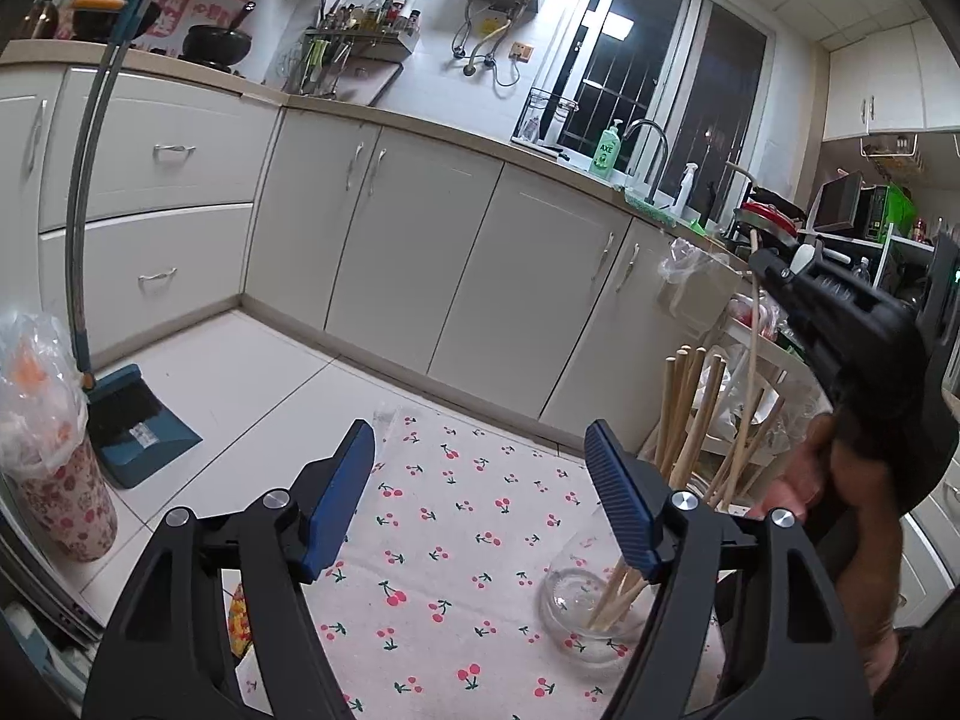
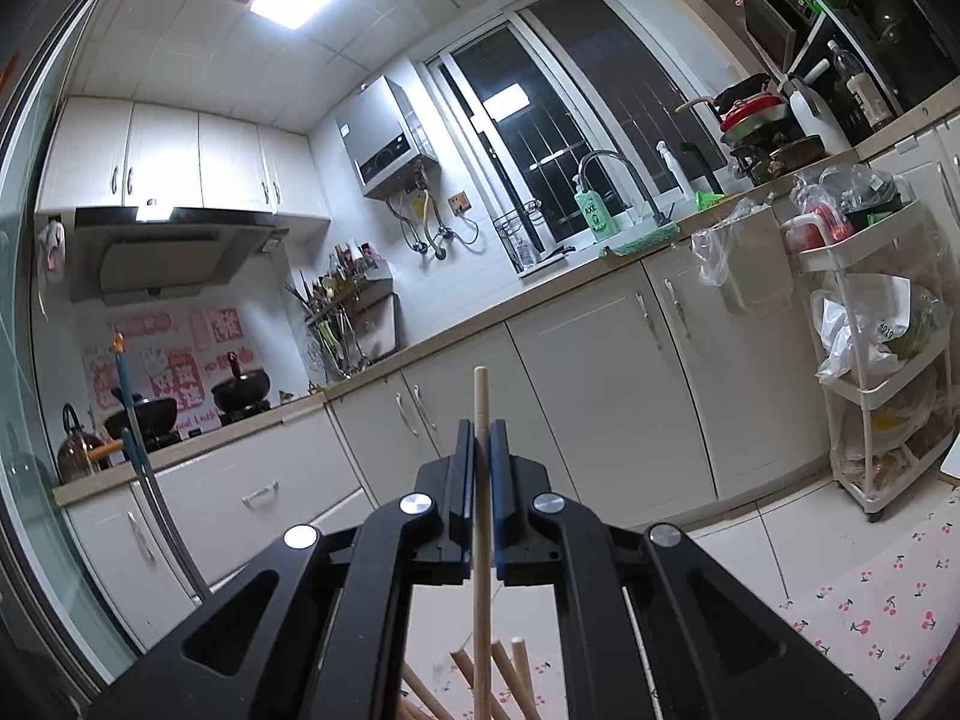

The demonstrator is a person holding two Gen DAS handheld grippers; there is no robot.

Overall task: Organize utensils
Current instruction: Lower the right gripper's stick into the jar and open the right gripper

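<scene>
On my left-wrist camera, a floral-patterned bin lined with a clear plastic bag (image 1: 57, 468) sits at the far left, a blue dustpan with its long-handled brush (image 1: 135, 420) just beside it on the white floor tiles. My left gripper (image 1: 480, 495) hangs spread wide, holding nothing, over the white cloth printed with red cherries (image 1: 456, 546). Right of it, a round clear glass jar (image 1: 585, 612) stands on the cloth with several pale wooden chopsticks (image 1: 618, 597) leaning inside. Further right, my right gripper (image 1: 774, 267) pinches one long pale wooden chopstick (image 1: 750, 354). Only the right-wrist camera shows that grip closely: my right gripper (image 2: 480, 450) presses together on the chopstick (image 2: 480, 396), upright, above other sticks. The green soap bottle (image 1: 605, 151) by the sink reads "AXE".
</scene>
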